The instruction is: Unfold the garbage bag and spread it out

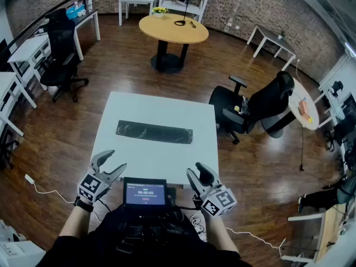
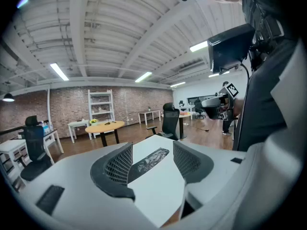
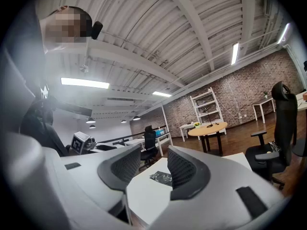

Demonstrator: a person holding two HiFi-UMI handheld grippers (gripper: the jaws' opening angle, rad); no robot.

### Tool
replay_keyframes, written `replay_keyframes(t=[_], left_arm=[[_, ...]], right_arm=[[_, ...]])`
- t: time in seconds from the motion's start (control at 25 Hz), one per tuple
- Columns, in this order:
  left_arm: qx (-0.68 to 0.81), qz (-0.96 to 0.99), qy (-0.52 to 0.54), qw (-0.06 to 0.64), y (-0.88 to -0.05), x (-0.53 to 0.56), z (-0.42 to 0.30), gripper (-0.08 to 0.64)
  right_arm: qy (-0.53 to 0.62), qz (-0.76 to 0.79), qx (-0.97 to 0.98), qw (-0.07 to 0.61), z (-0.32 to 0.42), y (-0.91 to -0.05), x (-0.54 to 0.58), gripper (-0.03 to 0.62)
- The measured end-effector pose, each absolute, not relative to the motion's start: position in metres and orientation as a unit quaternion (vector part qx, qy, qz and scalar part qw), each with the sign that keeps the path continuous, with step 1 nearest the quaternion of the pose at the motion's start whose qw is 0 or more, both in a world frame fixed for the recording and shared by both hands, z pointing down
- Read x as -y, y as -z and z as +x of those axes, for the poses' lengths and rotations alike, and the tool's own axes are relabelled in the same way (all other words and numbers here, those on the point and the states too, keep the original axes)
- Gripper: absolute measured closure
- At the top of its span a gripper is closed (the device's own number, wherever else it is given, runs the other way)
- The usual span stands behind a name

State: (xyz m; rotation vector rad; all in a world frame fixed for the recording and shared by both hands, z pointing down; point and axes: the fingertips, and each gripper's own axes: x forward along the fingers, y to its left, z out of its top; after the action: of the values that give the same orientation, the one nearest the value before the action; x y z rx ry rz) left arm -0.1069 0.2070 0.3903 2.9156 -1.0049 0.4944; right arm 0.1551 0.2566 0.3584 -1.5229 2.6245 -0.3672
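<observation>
Left gripper (image 1: 114,160) and right gripper (image 1: 196,170) are held parted and empty at lower centre of the head view. Above them the garbage bag (image 1: 154,132) is found folded into a strip on the table (image 1: 133,105), long axis left-to-right, one end ahead of each gripper.

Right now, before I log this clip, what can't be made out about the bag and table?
- Garbage bag, head view: too small to count folds or find its opening.
- Same bag, right gripper view: right claw hides most of it.
- Table, near edge, head view: partly hidden behind the chest screen.
- Screen readout: too small to read.
</observation>
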Motion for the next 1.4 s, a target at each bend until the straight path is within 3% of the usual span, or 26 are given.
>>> replay_keyframes(t=[0.16, 0.68, 1.4], left_arm=[[0.313, 0.934, -0.173, -0.025, -0.395, -0.199, -0.102, 0.29], [0.348, 0.919, -0.181, -0.021, -0.39, -0.177, -0.116, 0.299], [0.319, 0.93, -0.183, -0.03, -0.409, -0.03, -0.167, 0.308]], right_arm=[[0.118, -0.495, -0.859, 0.045, 0.166, -0.36, -0.253, 0.407], [0.083, -0.483, -0.872, 0.026, 0.176, -0.343, -0.223, 0.413], [0.029, -0.482, -0.875, -0.029, 0.115, -0.317, -0.05, 0.413]])
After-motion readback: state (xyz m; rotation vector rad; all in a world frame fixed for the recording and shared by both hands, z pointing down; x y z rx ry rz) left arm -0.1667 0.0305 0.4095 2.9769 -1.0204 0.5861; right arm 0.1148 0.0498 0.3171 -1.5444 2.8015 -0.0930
